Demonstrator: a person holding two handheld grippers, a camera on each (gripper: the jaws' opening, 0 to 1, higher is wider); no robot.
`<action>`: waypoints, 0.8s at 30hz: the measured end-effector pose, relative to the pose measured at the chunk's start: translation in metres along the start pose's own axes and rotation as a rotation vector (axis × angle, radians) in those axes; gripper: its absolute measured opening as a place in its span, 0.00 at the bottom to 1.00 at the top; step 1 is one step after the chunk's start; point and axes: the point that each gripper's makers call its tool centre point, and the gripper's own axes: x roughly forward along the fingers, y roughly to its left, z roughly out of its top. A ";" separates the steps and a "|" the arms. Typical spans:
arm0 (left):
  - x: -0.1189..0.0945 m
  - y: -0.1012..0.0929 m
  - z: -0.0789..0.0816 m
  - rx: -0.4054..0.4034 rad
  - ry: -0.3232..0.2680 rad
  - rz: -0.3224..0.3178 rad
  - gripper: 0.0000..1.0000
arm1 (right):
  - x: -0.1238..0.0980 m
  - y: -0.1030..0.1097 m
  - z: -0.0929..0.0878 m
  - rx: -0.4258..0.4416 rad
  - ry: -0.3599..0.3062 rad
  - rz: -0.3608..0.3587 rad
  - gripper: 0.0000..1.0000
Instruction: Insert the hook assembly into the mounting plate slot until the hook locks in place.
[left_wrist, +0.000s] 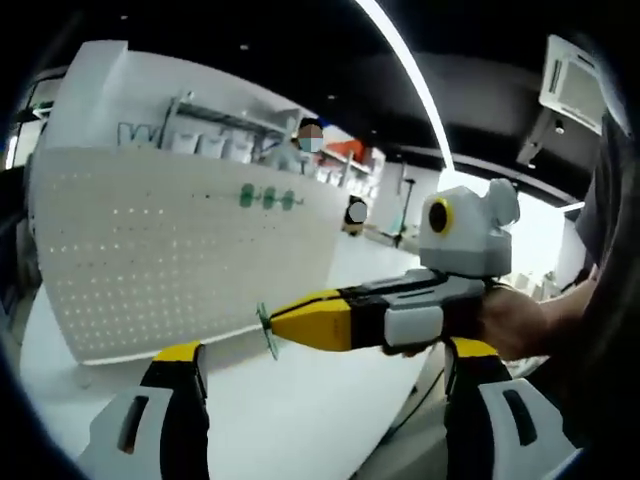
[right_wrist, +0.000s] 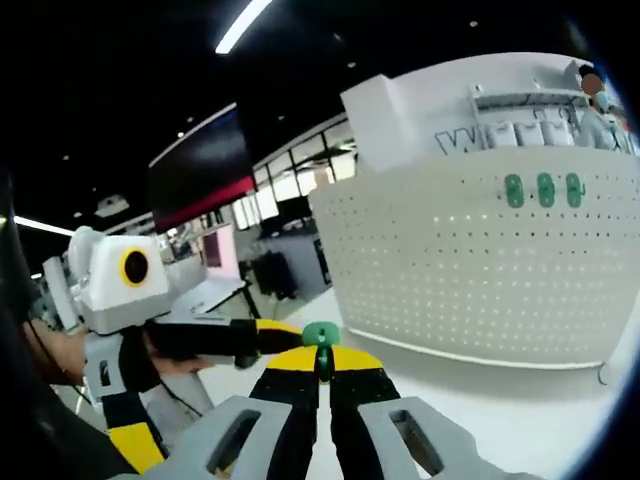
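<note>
The right gripper (right_wrist: 322, 385) has its fingers (right_wrist: 295, 395) closed flat together on a small green hook assembly (right_wrist: 322, 335), which stands just proud of the yellow tips; in the left gripper view the same gripper (left_wrist: 275, 328) comes in from the right, held in a person's hand (left_wrist: 510, 322), with the green hook assembly (left_wrist: 267, 330) showing as a thin disc at its tip. Pinching the piece at its base probably leaves the mating end free to face the board. The left gripper (left_wrist: 325, 365) has its fingers (left_wrist: 180, 375) spread wide with nothing between them, seemingly kept clear below and beside the work. Farther out stands the white perforated mounting plate (left_wrist: 190, 250), upright on the white bench (left_wrist: 290, 410), well apart from the held piece, so the insertion has not yet begun. On the plate (right_wrist: 470, 270), 3 green hooks (right_wrist: 545, 190) sit in a row near its upper edge, suggesting the held 1 would go beside them. Counted: 2 grippers, 1 plate, 1 held hook, 3 mounted. Behind the plate, shelving (left_wrist: 235, 130) is blurred.
</note>
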 end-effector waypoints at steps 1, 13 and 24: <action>0.000 -0.001 0.000 0.002 0.001 -0.003 1.00 | 0.000 0.000 0.000 -0.005 0.000 -0.001 0.00; -0.002 0.008 -0.001 -0.016 -0.006 0.034 1.00 | 0.000 -0.028 0.018 -0.067 -0.061 -0.087 0.00; -0.014 0.035 0.003 0.031 0.018 0.136 0.98 | -0.006 -0.074 0.032 -0.078 -0.112 -0.207 0.00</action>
